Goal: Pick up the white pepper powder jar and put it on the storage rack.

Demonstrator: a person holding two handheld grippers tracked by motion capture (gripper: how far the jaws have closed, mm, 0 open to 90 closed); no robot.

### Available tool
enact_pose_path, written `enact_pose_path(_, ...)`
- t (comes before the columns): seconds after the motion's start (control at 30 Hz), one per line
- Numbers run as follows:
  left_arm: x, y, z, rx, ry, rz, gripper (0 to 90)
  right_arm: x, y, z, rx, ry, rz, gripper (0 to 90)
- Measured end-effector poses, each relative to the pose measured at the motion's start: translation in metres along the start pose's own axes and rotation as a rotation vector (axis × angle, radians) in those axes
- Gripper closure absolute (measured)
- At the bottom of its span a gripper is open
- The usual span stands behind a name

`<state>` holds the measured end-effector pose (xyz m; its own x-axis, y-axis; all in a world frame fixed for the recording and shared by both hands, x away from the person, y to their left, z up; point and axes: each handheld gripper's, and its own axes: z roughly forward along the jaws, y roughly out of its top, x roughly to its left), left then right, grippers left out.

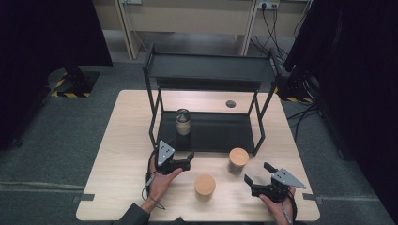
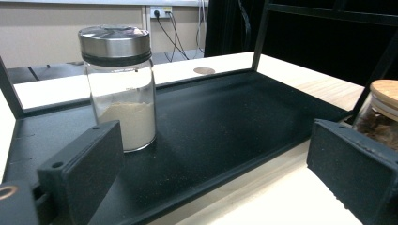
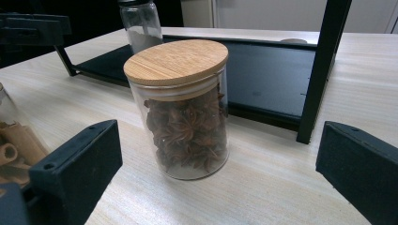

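A glass jar with a steel lid stands on the lower tray of a black rack, at its left. It holds beige powder. My left gripper sits open just in front of that tray, its jaws wide apart and empty. A wooden-lidded jar of star anise stands on the table right of it. My right gripper is open a short way in front of the star anise jar, not touching it. A second wooden-lidded jar stands between the two grippers.
The rack's upper shelf overhangs the tray, and its black posts stand beside the star anise jar. A round cable grommet is set in the tabletop behind the rack. Dark curtains hang at both sides.
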<state>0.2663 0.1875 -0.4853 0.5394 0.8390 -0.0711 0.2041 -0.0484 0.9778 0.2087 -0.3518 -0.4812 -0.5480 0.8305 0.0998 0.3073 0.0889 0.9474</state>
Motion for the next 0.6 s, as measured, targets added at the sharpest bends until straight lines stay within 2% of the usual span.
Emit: enact_pose_path(0.6, -0.001, -0.010, -0.012, -0.002, -0.010, 0.006, 3.7, -0.001, 0.000, 0.000, -0.001, 0.001, 0.003, 0.9)
